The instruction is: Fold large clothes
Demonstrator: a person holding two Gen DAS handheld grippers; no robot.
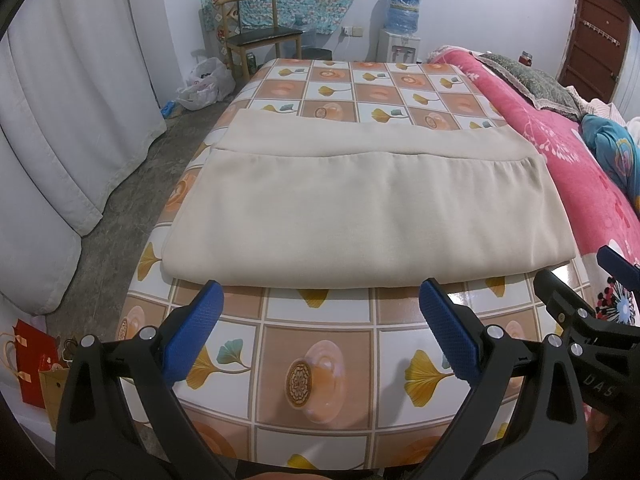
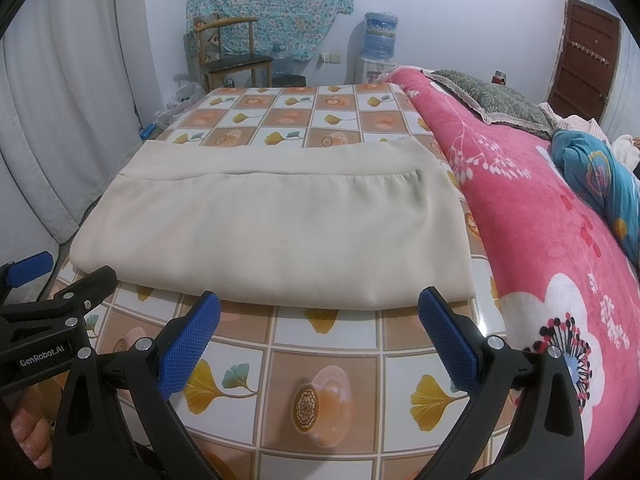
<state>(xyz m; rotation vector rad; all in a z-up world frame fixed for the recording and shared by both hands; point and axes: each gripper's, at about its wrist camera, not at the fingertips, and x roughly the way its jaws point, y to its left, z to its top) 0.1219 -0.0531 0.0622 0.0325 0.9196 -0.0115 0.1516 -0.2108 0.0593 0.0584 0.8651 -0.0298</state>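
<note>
A large beige cloth [image 1: 360, 208] [image 2: 280, 224] lies folded flat on the table [image 1: 320, 368] [image 2: 328, 360], which has a tiled leaf-pattern cover. Its near folded edge runs just beyond both sets of blue fingertips. My left gripper [image 1: 320, 296] is open with nothing between its pads, hovering short of the cloth's near edge. My right gripper [image 2: 320, 308] is open too, empty, in front of the same edge. The right gripper [image 1: 592, 304] shows at the right of the left wrist view, and the left gripper [image 2: 44, 280] at the left of the right wrist view.
A bed with a pink floral blanket [image 1: 580, 152] [image 2: 540, 208] borders the table's right side. White curtains [image 1: 60, 120] hang at the left. A wooden chair [image 1: 256, 32], plastic bags [image 1: 204, 84] and a water dispenser [image 1: 402, 20] stand beyond the table's far end. Red gift bags [image 1: 32, 360] sit on the floor.
</note>
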